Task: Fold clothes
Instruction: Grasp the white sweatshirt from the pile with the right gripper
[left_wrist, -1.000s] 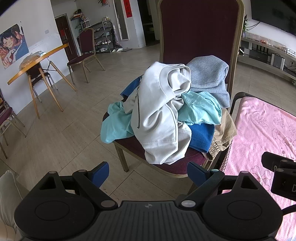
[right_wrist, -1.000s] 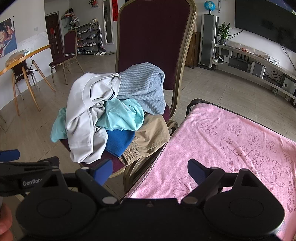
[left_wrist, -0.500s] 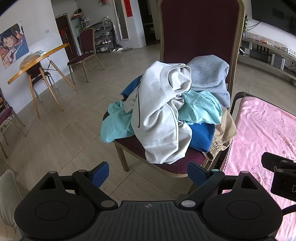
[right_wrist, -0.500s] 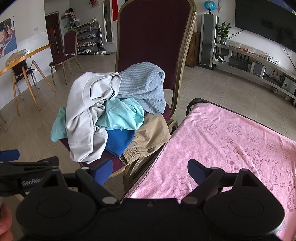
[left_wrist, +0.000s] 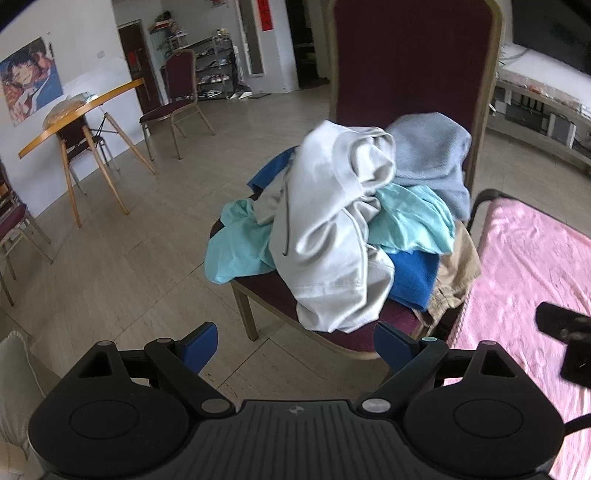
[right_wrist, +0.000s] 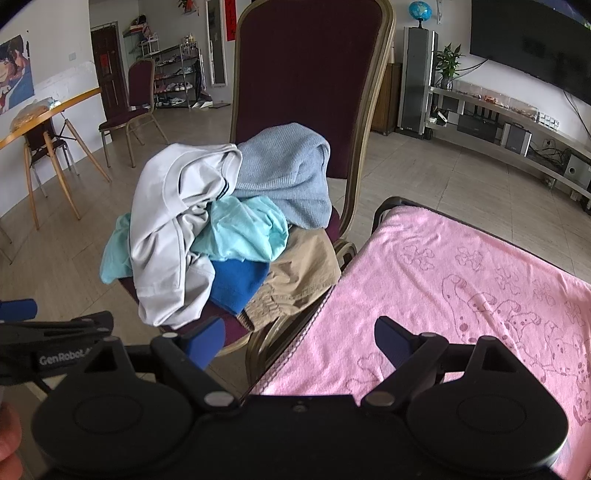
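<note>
A heap of clothes lies on the seat of a maroon chair (left_wrist: 410, 62) (right_wrist: 306, 70). On top is a light grey garment (left_wrist: 325, 221) (right_wrist: 166, 221), with a grey-blue knit (left_wrist: 432, 158) (right_wrist: 288, 173), a turquoise shirt (left_wrist: 410, 221) (right_wrist: 240, 229), a blue piece (left_wrist: 413, 277) (right_wrist: 236, 280) and tan shorts (left_wrist: 454, 273) (right_wrist: 295, 269) around it. My left gripper (left_wrist: 297, 345) hangs open short of the seat's front edge. My right gripper (right_wrist: 299, 341) is open too, over the near left edge of the pink towel (right_wrist: 461, 288), empty.
The pink towel (left_wrist: 524, 266) covers a black-framed table right of the chair. A wooden table (left_wrist: 77, 114) and another maroon chair (left_wrist: 177, 92) stand at the far left on the tiled floor. A TV bench (right_wrist: 517, 122) runs along the right wall.
The left gripper has moved a little closer to the chair and its view is slightly blurred. The right gripper has barely shifted. Both stay open.
</note>
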